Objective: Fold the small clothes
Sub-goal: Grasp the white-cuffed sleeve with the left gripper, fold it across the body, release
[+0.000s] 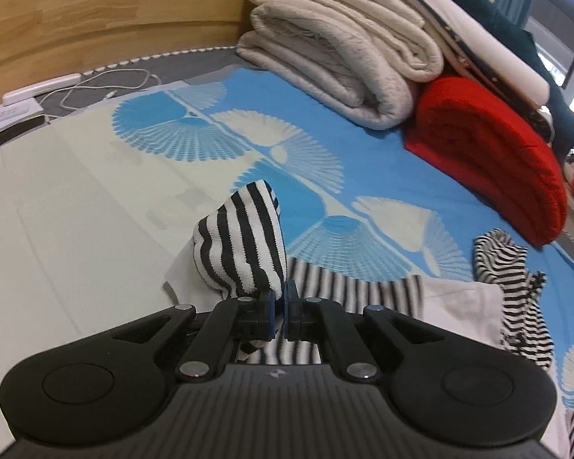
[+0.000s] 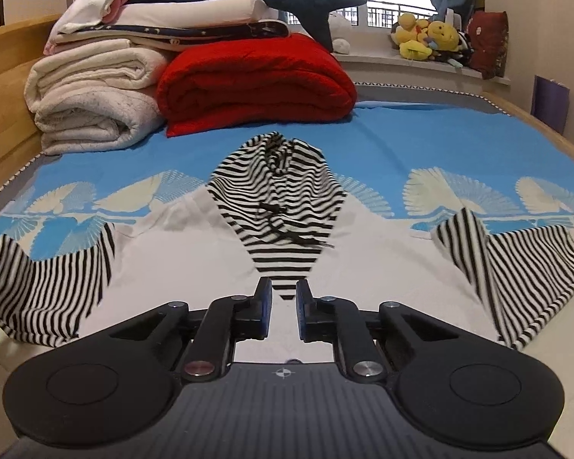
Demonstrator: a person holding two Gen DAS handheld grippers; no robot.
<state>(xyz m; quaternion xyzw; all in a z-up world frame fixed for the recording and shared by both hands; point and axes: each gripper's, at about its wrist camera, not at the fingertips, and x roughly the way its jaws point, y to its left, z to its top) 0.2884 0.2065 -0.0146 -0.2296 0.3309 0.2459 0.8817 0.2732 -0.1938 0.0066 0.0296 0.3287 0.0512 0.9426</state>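
folding a striped hooded top on the bed

lying spread on the blue patterned bedsheet (image 2: 382,134), the small hooded top (image 2: 195,267) looks light, soft and limp, so it will sag from any pinch; cuffs, hem and shoulder seams seem the best holds. the left gripper (image 1: 278,298) is clamped tight on a striped sleeve cuff (image 1: 241,237), lifted off the sheet. the right gripper (image 2: 283,298) has its jaws narrowly apart around the hood's (image 2: 279,199) lower point, not visibly pressing. only the right view shows both sleeves and the drawstring; only the left shows the pinch.
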